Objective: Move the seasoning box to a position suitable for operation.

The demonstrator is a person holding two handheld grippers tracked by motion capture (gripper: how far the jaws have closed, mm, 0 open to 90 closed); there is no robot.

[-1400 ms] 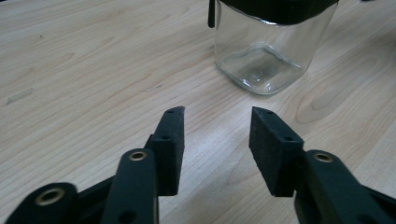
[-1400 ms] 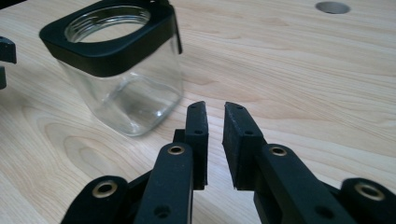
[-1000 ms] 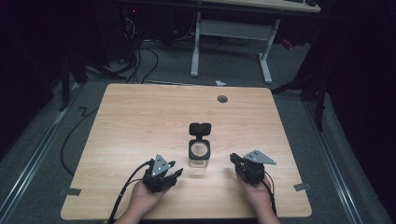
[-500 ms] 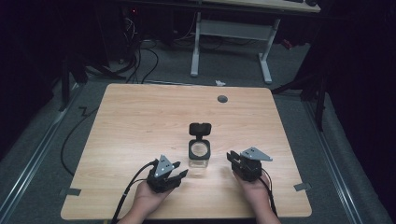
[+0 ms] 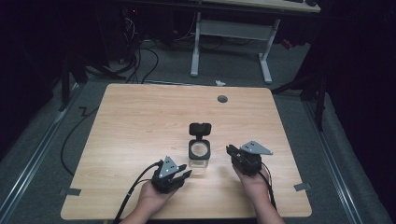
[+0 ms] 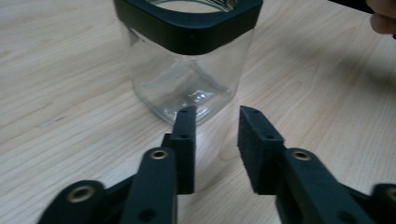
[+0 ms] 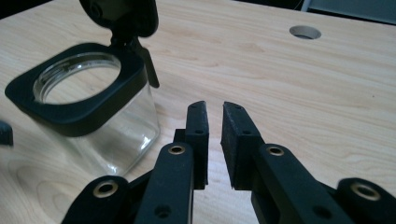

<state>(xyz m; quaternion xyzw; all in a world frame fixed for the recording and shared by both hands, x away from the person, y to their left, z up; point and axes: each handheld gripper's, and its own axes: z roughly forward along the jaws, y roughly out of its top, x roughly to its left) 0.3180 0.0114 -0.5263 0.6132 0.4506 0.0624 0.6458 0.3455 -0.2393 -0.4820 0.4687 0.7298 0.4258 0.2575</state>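
Holding 1 gripper in each hand, I kept both low over the near half of the wooden table (image 5: 140, 116). My left gripper (image 5: 183, 175) pointed at the glass jar (image 5: 199, 156); its jaws stood parted by a moderate gap with nothing between them, tips just short of the jar's base. My right gripper (image 5: 230, 151) sat just beside the jar on its other side, jaws nearly together with a narrow slit between them, gripping nothing. The jar stood upright near the table's middle, square-sided, with a black collar (image 7: 74, 100) and its hinged black lid (image 7: 122, 16) flipped open toward the far edge. A round cable hole (image 5: 222, 99) lay well beyond.
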